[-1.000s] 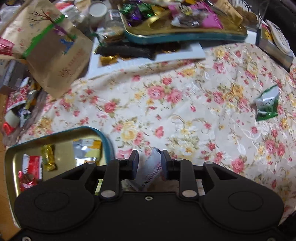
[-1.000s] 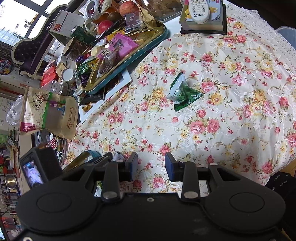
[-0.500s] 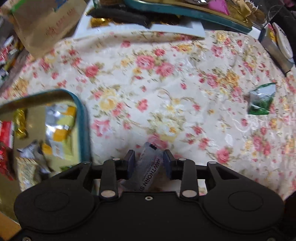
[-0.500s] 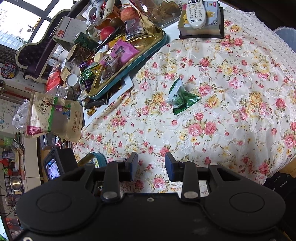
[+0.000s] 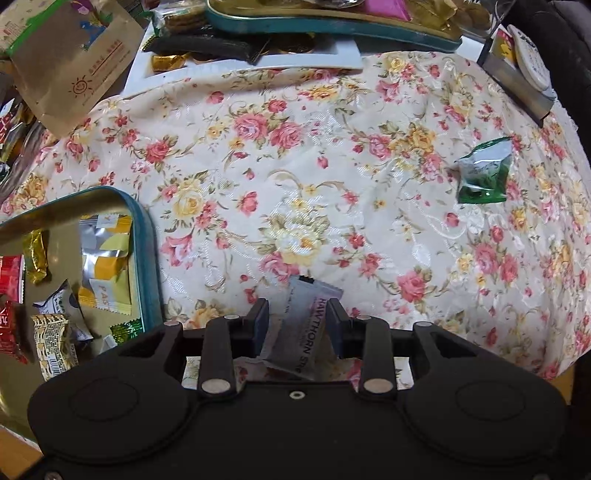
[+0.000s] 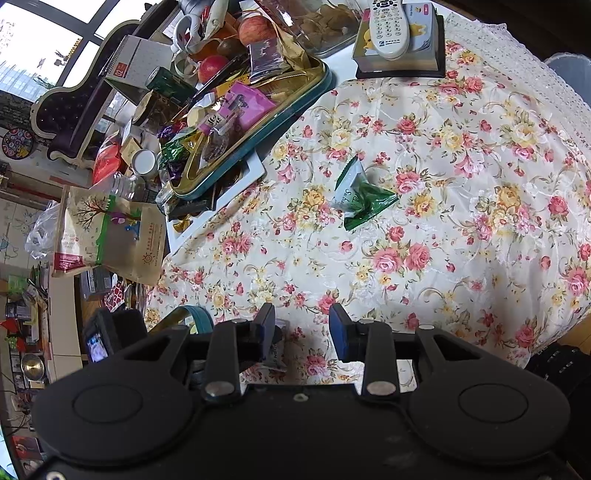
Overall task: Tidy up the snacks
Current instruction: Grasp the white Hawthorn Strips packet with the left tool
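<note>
A grey "Hawthorn" stick packet (image 5: 303, 325) lies on the flowered tablecloth (image 5: 332, 166) between the jaws of my left gripper (image 5: 297, 314). The jaws stand apart around it, with a gap showing on the left side, so the gripper is open. Just left of it is a gold tray with a teal rim (image 5: 147, 258) that holds several wrapped snacks. A green and silver snack packet (image 5: 484, 173) (image 6: 364, 201) lies alone on the cloth, farther away to the right. My right gripper (image 6: 302, 321) hovers open over bare cloth, with the grey packet (image 6: 277, 347) peeking out beside its left finger.
A second teal-rimmed tray (image 6: 258, 122) heaped with snacks and fruit sits at the back, on a white frame (image 5: 258, 62). A brown paper bag (image 5: 74, 62) stands at the back left. A remote control on a box (image 6: 391, 26) is at the back right.
The left gripper's jaws have widened around the grey packet, and its view has tipped further down, with the near tray sliding left. The right gripper has stayed still.
</note>
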The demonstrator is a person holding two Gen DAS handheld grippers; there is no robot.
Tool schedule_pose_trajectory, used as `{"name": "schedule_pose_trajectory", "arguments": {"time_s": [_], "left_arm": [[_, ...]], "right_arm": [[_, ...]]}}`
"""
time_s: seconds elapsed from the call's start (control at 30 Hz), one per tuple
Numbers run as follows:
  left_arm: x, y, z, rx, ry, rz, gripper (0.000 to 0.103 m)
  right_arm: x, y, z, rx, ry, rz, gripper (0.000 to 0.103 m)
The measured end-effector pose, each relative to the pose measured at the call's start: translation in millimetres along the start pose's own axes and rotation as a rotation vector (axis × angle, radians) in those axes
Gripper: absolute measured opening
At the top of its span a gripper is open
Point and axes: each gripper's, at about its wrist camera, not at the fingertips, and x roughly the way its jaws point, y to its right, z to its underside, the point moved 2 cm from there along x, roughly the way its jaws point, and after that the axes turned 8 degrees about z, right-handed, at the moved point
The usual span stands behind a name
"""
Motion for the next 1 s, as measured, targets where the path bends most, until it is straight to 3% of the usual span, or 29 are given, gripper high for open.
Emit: {"name": "schedule_pose_trajectory", "arguments": {"time_s": [0.23,0.5,0.83,1.0], "left_arm": [[5,3,3,0.0,-0.024,0.022,0.044],[16,30,4,0.046,-0.019,-0.029,0.045],[19,27,-7,-0.137,-0.012,-0.028,0.051],[16,24,-6,-0.122,-0.014,-0.027,0.058]], "right_arm": [[1,3,-3,0.013,0.005,0.008,0.036],[-2,19,-15,0.058,0.035,0.04,0.036],[6,33,-24,0.093,0.1,0.132,0.036],[17,25,-23,0.045,0.168,0.171,0.036]]}}
